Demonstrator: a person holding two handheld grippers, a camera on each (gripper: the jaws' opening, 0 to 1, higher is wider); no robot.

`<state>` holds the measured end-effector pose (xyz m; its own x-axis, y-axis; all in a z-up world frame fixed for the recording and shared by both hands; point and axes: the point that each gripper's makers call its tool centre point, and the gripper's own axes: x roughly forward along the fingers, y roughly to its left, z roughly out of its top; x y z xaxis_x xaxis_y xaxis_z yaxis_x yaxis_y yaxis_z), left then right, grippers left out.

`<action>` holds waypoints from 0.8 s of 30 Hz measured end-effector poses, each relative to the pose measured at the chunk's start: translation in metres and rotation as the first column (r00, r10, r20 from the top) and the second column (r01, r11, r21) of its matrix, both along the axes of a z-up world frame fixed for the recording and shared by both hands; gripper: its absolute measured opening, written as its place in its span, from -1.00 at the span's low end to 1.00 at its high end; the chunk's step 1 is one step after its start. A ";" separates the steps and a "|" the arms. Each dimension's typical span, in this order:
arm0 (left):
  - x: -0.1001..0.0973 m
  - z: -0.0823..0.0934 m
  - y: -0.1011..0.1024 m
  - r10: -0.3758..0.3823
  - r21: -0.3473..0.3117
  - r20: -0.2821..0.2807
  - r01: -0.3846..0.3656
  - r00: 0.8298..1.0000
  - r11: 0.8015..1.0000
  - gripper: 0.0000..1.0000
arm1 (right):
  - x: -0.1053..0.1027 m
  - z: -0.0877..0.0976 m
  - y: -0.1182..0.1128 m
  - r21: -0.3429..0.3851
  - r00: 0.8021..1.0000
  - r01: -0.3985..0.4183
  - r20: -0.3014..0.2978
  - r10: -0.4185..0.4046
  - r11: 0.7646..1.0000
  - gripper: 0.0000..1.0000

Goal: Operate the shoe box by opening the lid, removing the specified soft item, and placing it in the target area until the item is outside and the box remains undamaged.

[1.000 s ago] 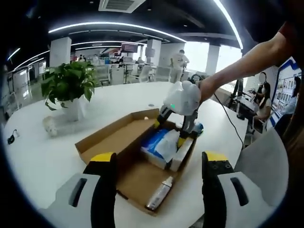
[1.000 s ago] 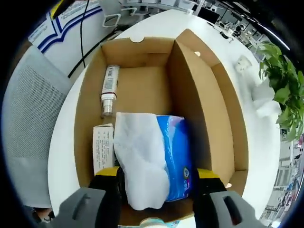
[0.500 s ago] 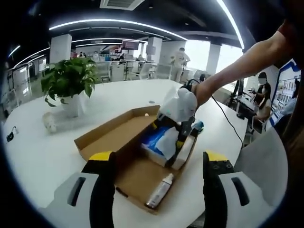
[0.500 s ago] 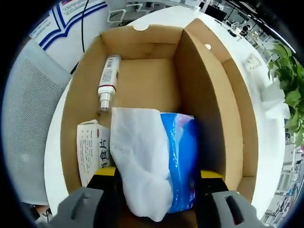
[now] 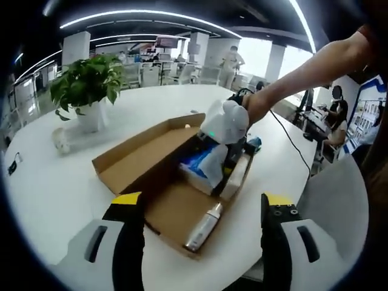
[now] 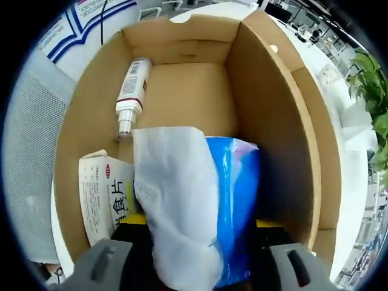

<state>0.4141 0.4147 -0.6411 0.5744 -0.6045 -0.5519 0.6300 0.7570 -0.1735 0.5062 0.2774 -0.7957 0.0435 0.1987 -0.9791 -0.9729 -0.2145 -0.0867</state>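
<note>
Cardboard shoe box (image 5: 151, 182) lies open on the white worktop (image 5: 54, 188), right tool (image 6: 194, 227) down inside it at the tissue pack (image 6: 233, 200).

Blue pack with a white tissue (image 6: 176, 200) spilling from it sits at the box's far end, between a printed carton (image 6: 106, 203) and the cardboard wall; the right tool's jaws stand either side of the pack, whether they grip it I cannot tell; the left tool (image 5: 197, 209) hovers wide apart and empty, near side; a small bottle (image 5: 203, 227) lies loose inside; risk: pinching only the loose tissue would tear it free, and a jaw dragging the wall could crease the box.
</note>
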 end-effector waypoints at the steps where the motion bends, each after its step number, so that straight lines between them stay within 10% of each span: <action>1: 0.000 -0.001 0.000 0.000 0.000 -0.001 0.000 1.000 1.000 0.58 | 0.000 0.000 0.000 0.001 1.000 0.001 -0.003 -0.001 1.000 0.23; 24: -0.008 0.002 0.008 0.026 -0.005 -0.011 -0.026 1.000 1.000 0.55 | -0.011 0.030 0.005 0.123 0.994 0.093 -0.073 -0.085 0.988 -0.14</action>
